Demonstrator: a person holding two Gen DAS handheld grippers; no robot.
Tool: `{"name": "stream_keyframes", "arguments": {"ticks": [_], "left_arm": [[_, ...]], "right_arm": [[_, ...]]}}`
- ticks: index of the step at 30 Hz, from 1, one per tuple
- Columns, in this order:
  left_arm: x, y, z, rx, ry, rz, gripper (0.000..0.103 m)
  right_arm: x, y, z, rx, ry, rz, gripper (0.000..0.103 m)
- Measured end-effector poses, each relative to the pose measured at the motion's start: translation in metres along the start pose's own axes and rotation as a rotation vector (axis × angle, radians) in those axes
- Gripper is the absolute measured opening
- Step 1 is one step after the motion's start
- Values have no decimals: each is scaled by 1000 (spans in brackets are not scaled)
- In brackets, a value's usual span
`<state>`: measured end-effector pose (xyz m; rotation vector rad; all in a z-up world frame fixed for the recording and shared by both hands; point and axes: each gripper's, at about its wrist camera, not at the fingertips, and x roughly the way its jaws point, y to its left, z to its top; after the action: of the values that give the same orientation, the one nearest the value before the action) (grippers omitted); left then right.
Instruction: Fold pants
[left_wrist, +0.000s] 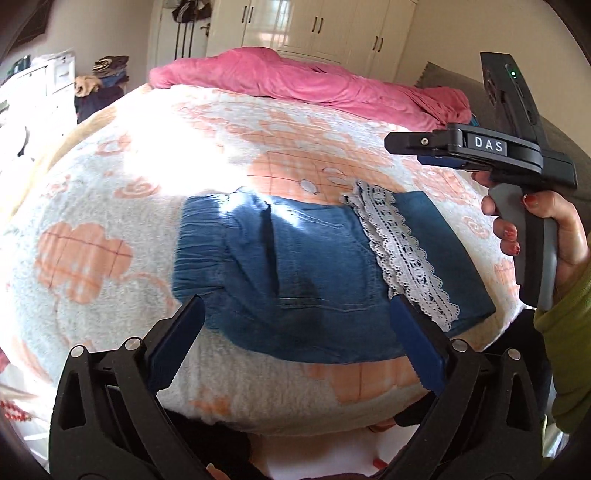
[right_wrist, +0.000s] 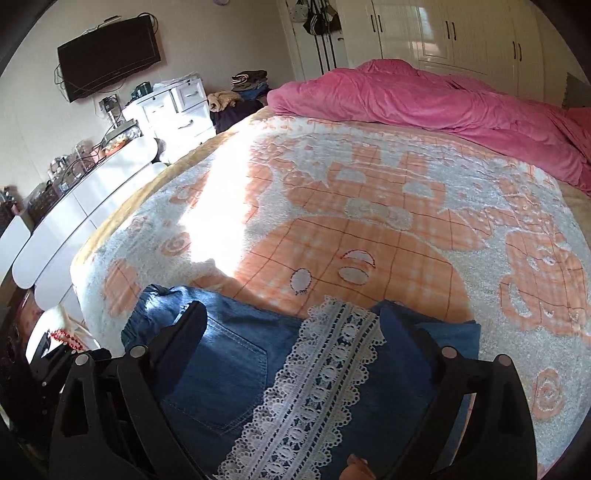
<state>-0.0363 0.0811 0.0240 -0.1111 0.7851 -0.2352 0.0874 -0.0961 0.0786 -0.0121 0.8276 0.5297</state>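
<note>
The pants lie folded into a compact blue rectangle near the lower centre of the left wrist frame, on the front part of the blanket, close to the bed's near edge. The placement keeps the bundle within easy reach and on a flat surface that supports the fold. A band of white lace trim crosses the top layer diagonally at the right of centre, which indicates that a leg end has been laid over the seat and pocket area. In the right wrist frame the same pants fill the lower centre, with the lace trim running from the centre down to the bottom edge. The left gripper sits over the near edge of the bundle, fingers spread wide, nothing between them. The right gripper is likewise spread and empty above the cloth; judged from this, the fold is released. A pink duvet lies bunched at the upper centre, well apart from the work area.
</note>
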Motion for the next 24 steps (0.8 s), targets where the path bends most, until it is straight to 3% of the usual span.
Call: {"name": "stream_keyframes", "arguments": {"ticks": [11, 18, 24], "left_arm": [[6, 43, -12, -151, 40, 4, 93], [18, 56, -19, -230, 66, -77, 93], [30, 58, -23, -287, 64, -175, 68]], "right_arm": [[28, 60, 5, -131, 68, 74, 94], [55, 89, 6, -194, 133, 126, 94], [86, 117, 2, -279, 195, 149, 94]]}}
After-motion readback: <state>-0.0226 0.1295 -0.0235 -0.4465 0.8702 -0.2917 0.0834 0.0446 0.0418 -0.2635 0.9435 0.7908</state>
